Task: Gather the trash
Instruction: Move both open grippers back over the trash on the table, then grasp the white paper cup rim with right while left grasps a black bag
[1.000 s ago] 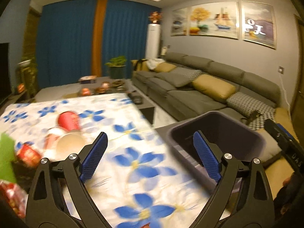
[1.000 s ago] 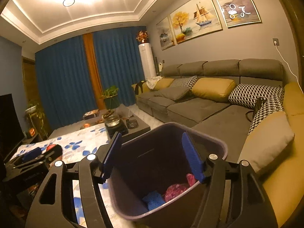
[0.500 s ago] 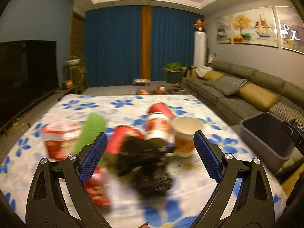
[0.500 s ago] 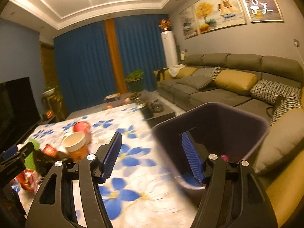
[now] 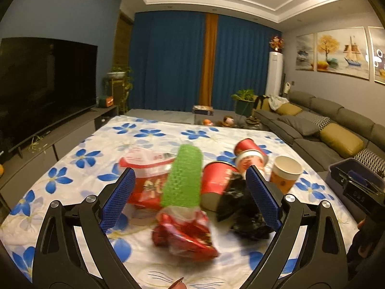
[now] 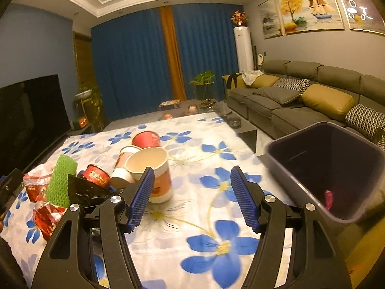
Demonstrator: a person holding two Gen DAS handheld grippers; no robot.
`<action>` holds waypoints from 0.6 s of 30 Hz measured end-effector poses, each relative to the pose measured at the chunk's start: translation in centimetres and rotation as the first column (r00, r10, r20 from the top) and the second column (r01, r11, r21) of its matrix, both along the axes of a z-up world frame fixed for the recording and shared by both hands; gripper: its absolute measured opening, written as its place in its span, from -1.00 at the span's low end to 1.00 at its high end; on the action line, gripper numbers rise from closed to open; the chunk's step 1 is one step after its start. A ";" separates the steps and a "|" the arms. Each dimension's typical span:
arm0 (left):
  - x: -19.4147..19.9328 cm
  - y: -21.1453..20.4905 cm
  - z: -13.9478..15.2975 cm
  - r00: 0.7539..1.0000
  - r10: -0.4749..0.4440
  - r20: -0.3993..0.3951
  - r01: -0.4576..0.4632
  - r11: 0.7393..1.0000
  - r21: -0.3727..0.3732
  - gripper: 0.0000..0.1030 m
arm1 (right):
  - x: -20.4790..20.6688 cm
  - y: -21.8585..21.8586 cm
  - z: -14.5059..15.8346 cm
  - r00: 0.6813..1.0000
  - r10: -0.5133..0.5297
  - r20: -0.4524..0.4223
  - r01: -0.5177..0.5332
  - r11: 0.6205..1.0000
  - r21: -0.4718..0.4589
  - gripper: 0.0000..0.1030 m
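the left gripper (image 5: 190, 200) hangs over the near part of a table covered by a white cloth with blue flowers (image 5: 79, 156), its blue-padded fingers (image 5: 118, 200) spread wide with nothing pinched between them. beyond and between the fingers lies the heap of trash: a green foam net sleeve (image 5: 184, 178) leaning across a clear bag with red print (image 5: 144, 166), a crumpled red wrapper (image 5: 185, 236) nearest the camera (blurred), a red paper cup on its side (image 5: 216, 180) and a black crumpled bag (image 5: 243, 207) just inside the right finger. further right, an upright paper cup with a cream inside (image 5: 286, 173) stands beside two more tipped cups (image 5: 250, 151).

the right gripper (image 6: 192, 197) is also held wide, and its fingers (image 6: 142, 197) close on nothing; only the flowered cloth shows in the gap. the upright cream cup (image 6: 154, 168) sits just behind the left finger, partly hidden by it, whether touching cannot be told. the rest of the pile, with the green sleeve (image 6: 61, 180) and the black bag (image 6: 84, 190), lies to the left of that cup.

a dark grey bin (image 6: 336, 168) stands off the table's right edge, near the sofa (image 6: 288, 101), well apart from the heap; something pink (image 6: 328, 198) lies low inside it. in the left view the bin (image 5: 356, 168) shows at the far right edge.
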State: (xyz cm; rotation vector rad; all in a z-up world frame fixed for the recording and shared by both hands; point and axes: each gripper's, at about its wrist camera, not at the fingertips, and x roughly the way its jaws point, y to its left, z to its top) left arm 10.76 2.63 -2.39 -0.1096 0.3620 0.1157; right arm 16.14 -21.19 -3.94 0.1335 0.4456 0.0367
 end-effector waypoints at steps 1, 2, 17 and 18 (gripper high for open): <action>0.0 0.3 0.0 1.000 0.005 -0.001 -0.005 1.000 -0.002 0.77 | 0.3 0.1 -0.1 1.000 0.005 -0.006 -0.005 1.000 0.000 0.27; 0.1 0.6 -0.2 1.000 0.009 -0.002 -0.009 1.000 -0.004 0.77 | 0.9 0.3 -0.2 1.000 0.010 -0.012 -0.010 1.000 0.000 0.27; 0.9 0.8 -0.9 1.000 -0.001 -0.021 0.001 1.000 0.007 0.78 | 8.0 2.3 -2.4 0.990 0.055 -0.129 -0.050 0.998 0.036 -0.15; 0.9 0.7 -0.9 1.000 -0.005 -0.022 0.005 1.000 0.007 0.78 | 8.0 2.2 -2.7 0.988 0.062 -0.140 -0.056 0.997 0.044 -0.23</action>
